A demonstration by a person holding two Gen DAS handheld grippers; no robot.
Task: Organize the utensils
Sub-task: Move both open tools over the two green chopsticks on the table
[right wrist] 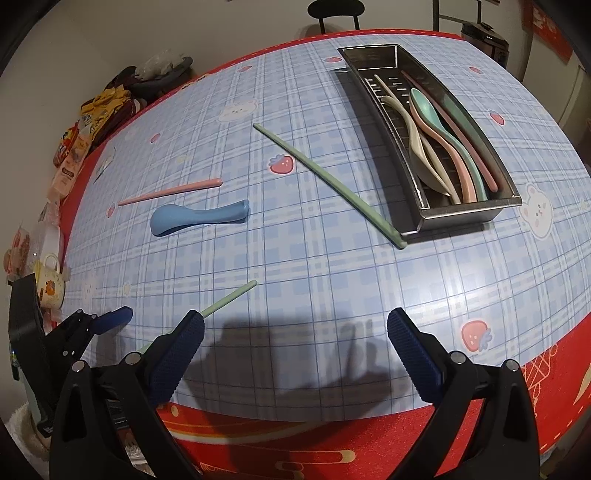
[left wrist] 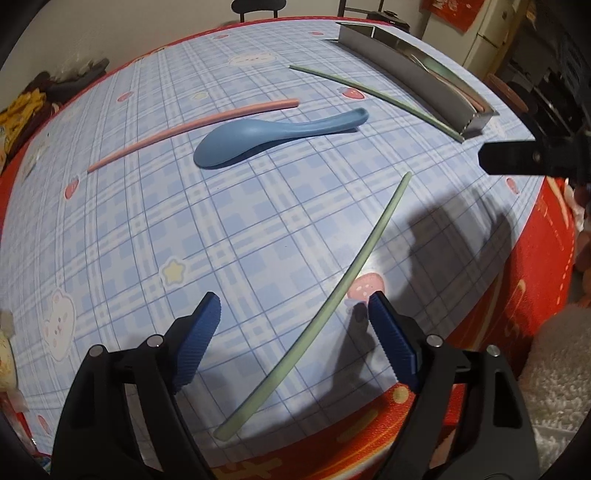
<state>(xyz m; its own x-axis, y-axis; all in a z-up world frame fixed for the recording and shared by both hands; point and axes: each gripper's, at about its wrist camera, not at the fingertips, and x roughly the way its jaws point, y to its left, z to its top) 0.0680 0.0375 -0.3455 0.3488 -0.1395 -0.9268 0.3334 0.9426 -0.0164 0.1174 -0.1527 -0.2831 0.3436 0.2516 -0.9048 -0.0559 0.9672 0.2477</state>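
Observation:
My left gripper (left wrist: 293, 304) is open above the table's near edge, its blue pads on either side of a green chopstick (left wrist: 325, 302) that lies on the table. A second green chopstick (left wrist: 373, 96) lies beside the steel utensil tray (left wrist: 406, 68). A blue spoon (left wrist: 273, 134) and a pink chopstick (left wrist: 192, 127) lie at mid-table. My right gripper (right wrist: 295, 321) is open and empty over the near edge. In the right wrist view the tray (right wrist: 469, 212) holds several spoons and chopsticks, and the blue spoon (right wrist: 195, 218), pink chopstick (right wrist: 170, 191) and both green chopsticks (right wrist: 328, 181) (right wrist: 229, 298) show.
The round table (right wrist: 295, 266) has a blue plaid cloth with a red border. Snack packets and a mug (right wrist: 51, 284) crowd its left edge. A chair (right wrist: 336, 11) stands behind the table. My left gripper also shows at the left of the right wrist view (right wrist: 110, 317).

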